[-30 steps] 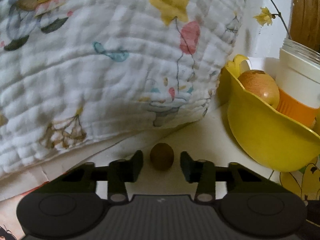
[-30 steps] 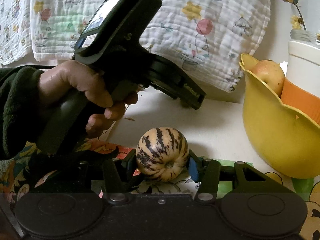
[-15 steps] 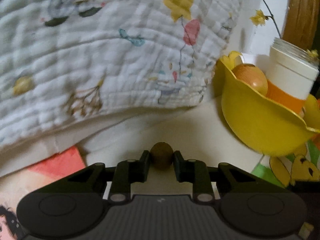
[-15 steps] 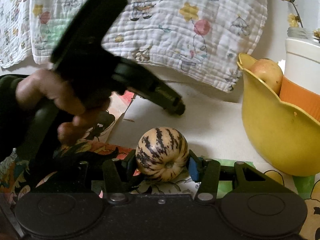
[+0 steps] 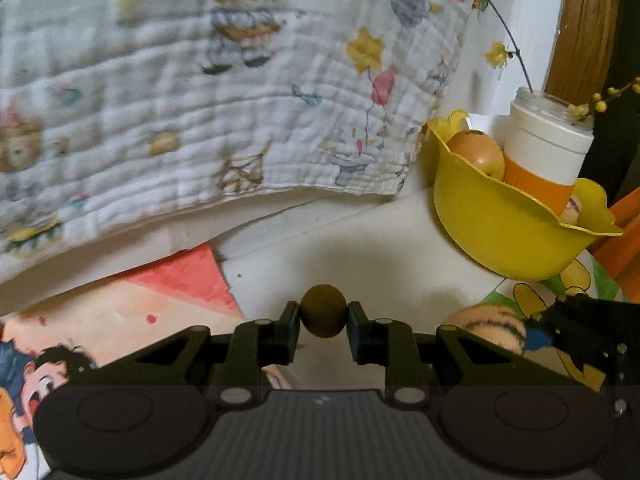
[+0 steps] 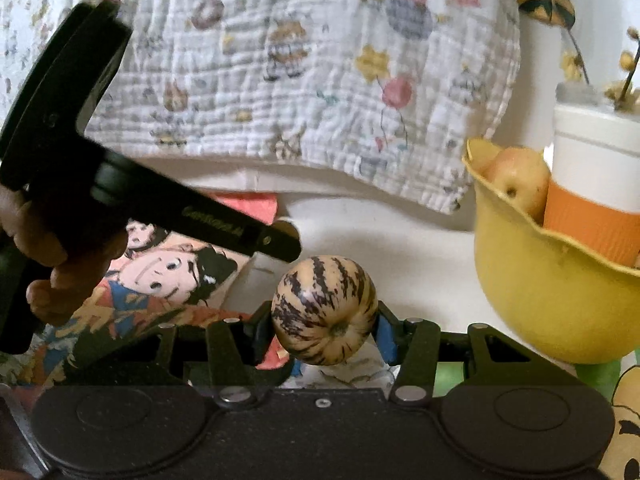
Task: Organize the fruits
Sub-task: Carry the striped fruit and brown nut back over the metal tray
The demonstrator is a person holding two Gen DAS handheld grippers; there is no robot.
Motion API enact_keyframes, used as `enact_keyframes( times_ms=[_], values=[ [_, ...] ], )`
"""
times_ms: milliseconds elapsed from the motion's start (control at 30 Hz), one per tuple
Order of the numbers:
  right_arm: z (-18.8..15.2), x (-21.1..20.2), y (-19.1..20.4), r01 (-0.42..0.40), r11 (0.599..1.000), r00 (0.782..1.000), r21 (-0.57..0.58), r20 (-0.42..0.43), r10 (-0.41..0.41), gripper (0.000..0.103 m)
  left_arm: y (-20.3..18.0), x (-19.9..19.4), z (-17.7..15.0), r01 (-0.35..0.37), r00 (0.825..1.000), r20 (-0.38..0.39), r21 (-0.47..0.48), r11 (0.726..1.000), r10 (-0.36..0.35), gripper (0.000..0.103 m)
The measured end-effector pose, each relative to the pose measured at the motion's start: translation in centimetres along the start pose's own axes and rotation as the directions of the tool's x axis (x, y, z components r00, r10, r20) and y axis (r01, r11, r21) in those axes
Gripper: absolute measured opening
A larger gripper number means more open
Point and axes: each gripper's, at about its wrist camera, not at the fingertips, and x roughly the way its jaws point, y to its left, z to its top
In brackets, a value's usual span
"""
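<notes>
- left gripper (image 5: 323, 316) is clamped on a small brown fruit (image 5: 323, 311), a finger pressed to each side; the fruit looks lifted clear of the white tabletop (image 5: 360, 248), though the gap under it is hard to judge.
- right gripper (image 6: 325, 328) is closed around a striped round fruit (image 6: 324, 310), stem end facing the camera, held above the cartoon-printed mat (image 6: 160, 276).
- yellow bowl (image 6: 540, 300) sits to the right of both tools, with an apple (image 6: 518, 184) already inside and a white and orange cup (image 6: 592, 184) just behind it.
- a quilted cloth (image 5: 200, 100) hangs at the back, well apart from the bowl's opening.
- step in hand, as i judge it: both fruits are picked up and on their way to the bowl.
- next move calls for raising each fruit over the wavy rim, one tool at a time so they don't bump, then opening low beside the apple.
</notes>
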Motion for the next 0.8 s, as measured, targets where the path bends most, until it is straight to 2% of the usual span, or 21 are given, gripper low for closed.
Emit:
enact_keyframes(
  times_ms=[367,800],
  values=[
    [1.5,-4.7,-0.2,-0.011,1.0,0.992,-0.018,0.126,0.013,0.053,-0.2,-6.1,-1.0,-0.001,0.999,0.043,-0.022,1.0,0.002,0.027],
    [-0.7,-12.5,1.1,-0.036,0.996,0.986,-0.082,0.159,0.049,0.053,-3.8,-12.5,-3.2,0.039,0.995,0.093,-0.011,0.999,-0.038,0.027]
  ],
)
